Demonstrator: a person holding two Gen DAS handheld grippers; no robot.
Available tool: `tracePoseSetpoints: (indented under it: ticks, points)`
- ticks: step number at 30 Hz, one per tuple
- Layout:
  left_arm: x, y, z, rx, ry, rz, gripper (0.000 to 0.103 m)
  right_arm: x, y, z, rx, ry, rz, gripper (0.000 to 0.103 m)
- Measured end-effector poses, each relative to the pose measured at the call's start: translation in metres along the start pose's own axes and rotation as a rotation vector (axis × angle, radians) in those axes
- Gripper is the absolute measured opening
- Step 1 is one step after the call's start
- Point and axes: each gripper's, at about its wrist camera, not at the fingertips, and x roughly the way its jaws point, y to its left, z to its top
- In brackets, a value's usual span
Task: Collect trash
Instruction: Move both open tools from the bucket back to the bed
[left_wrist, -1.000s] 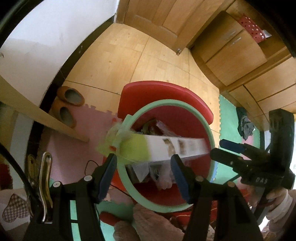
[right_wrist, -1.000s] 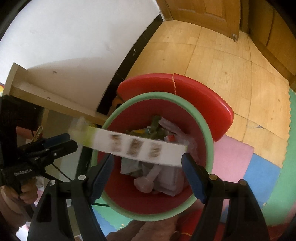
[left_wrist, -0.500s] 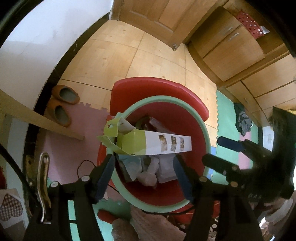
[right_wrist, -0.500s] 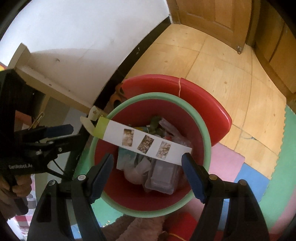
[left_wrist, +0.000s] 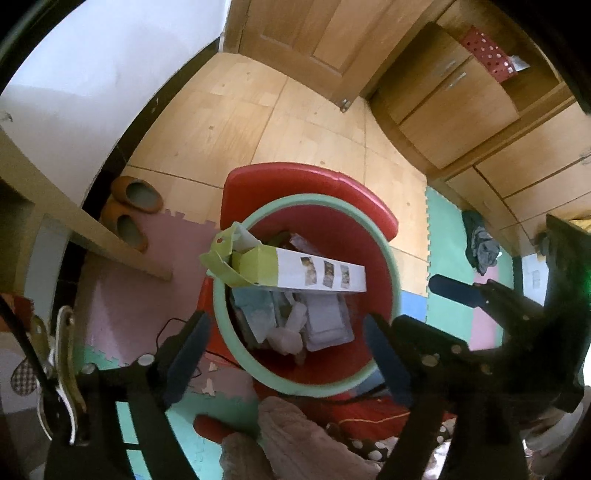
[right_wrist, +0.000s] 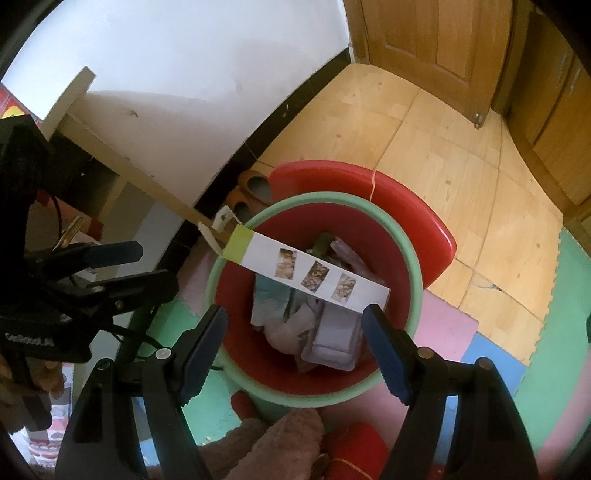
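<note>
A red trash bin with a green rim (left_wrist: 392, 266) (right_wrist: 414, 266) stands below both grippers, holding crumpled paper and plastic packets (left_wrist: 325, 325). A long white box with a yellow-green end (left_wrist: 317, 275) (right_wrist: 314, 273) lies slantwise across the bin's mouth, its torn green end over the left rim. My left gripper (left_wrist: 284, 328) (right_wrist: 147, 266) hangs above the bin, its jaws opening, with nothing pressed between the pads. My right gripper (right_wrist: 295, 321) (left_wrist: 461, 299) stands open above the bin's near side, clear of the box.
The bin's red lid (left_wrist: 295, 177) is tipped back behind it. Brown slippers (left_wrist: 136, 199) sit by the wall under a shelf board (right_wrist: 110, 155). Coloured foam mats (right_wrist: 487, 369) cover the near floor, with a cloth heap (left_wrist: 480, 251) at right. A fuzzy slipper (left_wrist: 295, 435) shows below.
The box went from between the grippers, blurred in motion, to lying across the bin. Both grippers rose away from the bin. The left jaws spread wider.
</note>
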Motion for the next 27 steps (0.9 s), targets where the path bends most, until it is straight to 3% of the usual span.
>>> tracePoseSetpoints:
  ticks: [14, 27]
  points:
    - [-0.080, 0.005, -0.017, -0.075, -0.086, -0.003, 0.093, -0.072, 0.048, 0.001, -0.080, -0.094, 0.007, 0.077]
    - [-0.183, 0.023, -0.063, -0.142, -0.180, 0.006, 0.093, -0.133, 0.125, -0.002, -0.209, -0.183, 0.096, 0.077]
